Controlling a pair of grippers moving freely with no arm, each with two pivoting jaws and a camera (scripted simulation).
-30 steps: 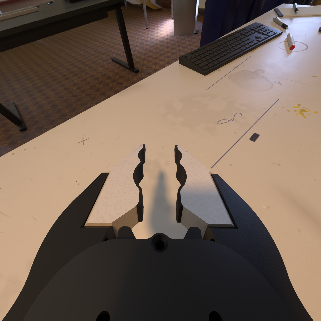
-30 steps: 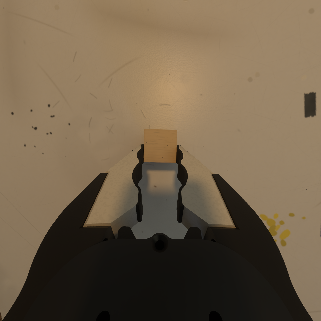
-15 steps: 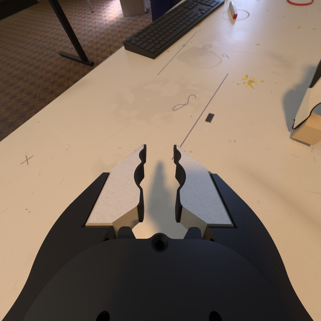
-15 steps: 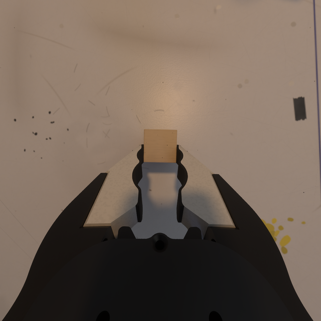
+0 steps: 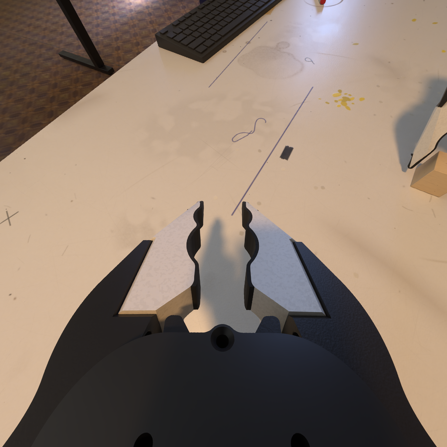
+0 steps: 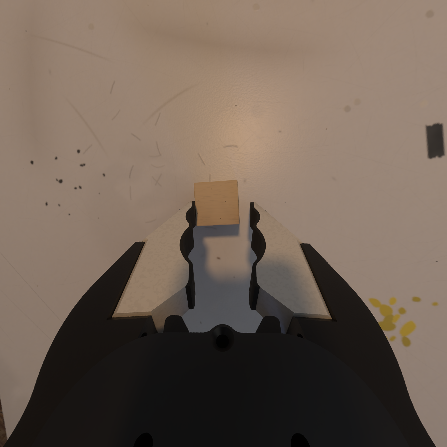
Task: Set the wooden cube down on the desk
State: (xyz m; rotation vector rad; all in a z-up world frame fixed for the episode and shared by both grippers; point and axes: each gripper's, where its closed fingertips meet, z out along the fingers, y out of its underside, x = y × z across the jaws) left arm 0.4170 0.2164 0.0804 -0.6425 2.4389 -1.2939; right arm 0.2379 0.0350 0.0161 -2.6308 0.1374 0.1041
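The wooden cube (image 6: pixel 216 203) is a pale square block between my right gripper's (image 6: pixel 222 205) fingertips. The jaws stand open: a clear gap shows between the cube and the right finger, while the cube's left side lies against or very near the left finger. The camera looks straight down at the cream desk (image 6: pixel 242 96). In the left wrist view the cube (image 5: pixel 431 177) sits on the desk at the far right, with a finger of the right gripper (image 5: pixel 429 135) above it. My left gripper (image 5: pixel 222 205) hovers over the desk, empty, its jaws a little apart.
A black keyboard (image 5: pixel 212 24) lies at the far desk edge. A red-capped marker (image 5: pixel 320 2) is beyond it. Pen lines, a small black tape patch (image 5: pixel 286 152) and yellow paint spots (image 5: pixel 343 100) mark the desk. The desk edge runs along the left, with patterned carpet below.
My right gripper's jaws have opened, letting go of the cube, which now sits slightly left of centre. My left gripper has moved so that the cube and right gripper stay at its right edge.
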